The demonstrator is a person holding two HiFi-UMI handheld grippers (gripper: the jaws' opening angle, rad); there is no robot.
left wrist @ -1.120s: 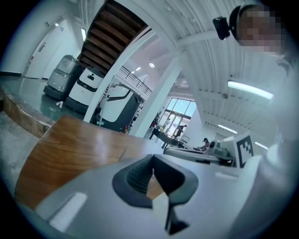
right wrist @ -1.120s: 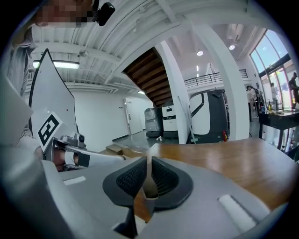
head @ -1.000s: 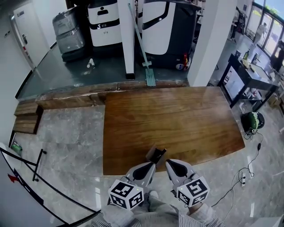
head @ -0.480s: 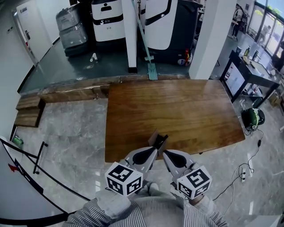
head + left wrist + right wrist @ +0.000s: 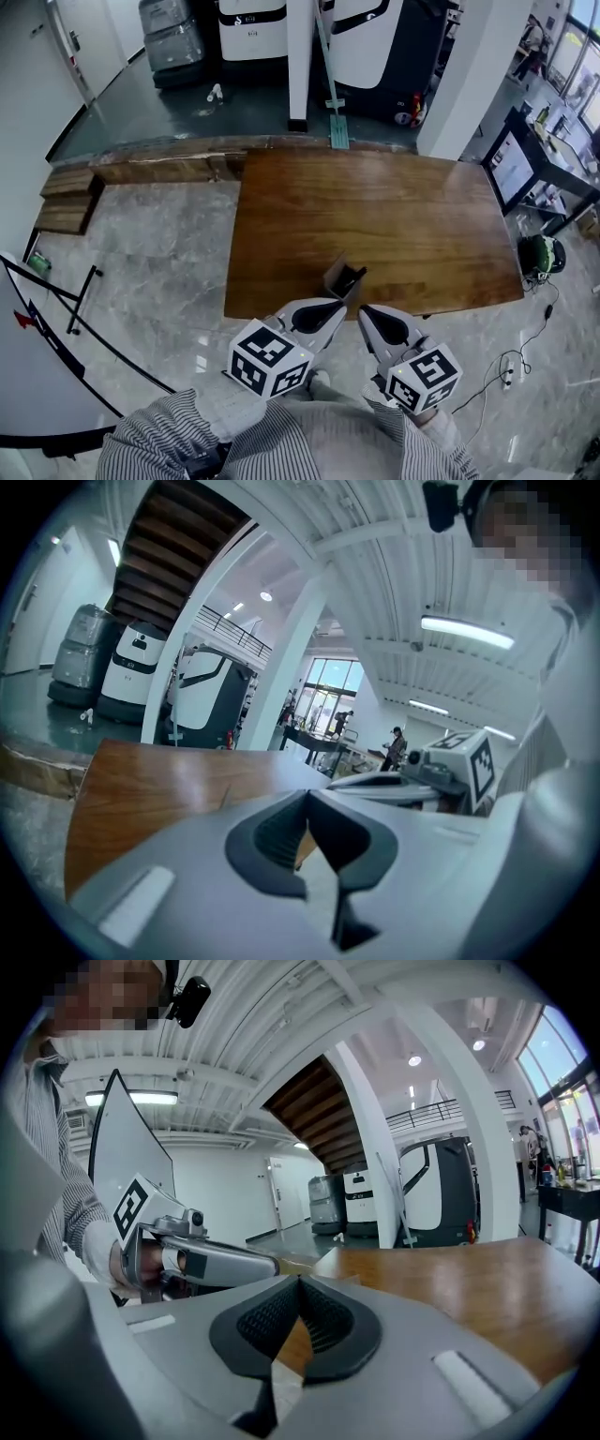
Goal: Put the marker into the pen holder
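Brown pen holder [image 5: 342, 279] is seen just ahead of both clenched, empty jaws, nearer the left gripper [image 5: 332, 306] than the right gripper [image 5: 365, 311].

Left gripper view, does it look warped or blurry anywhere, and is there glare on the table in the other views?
Left gripper view: strong fisheye bending inside a dark round border, the left gripper close up and soft, a ceiling light blown white. Head view: sharp, pale sheen across the table. Right gripper view: same fisheye, bright windows at right.
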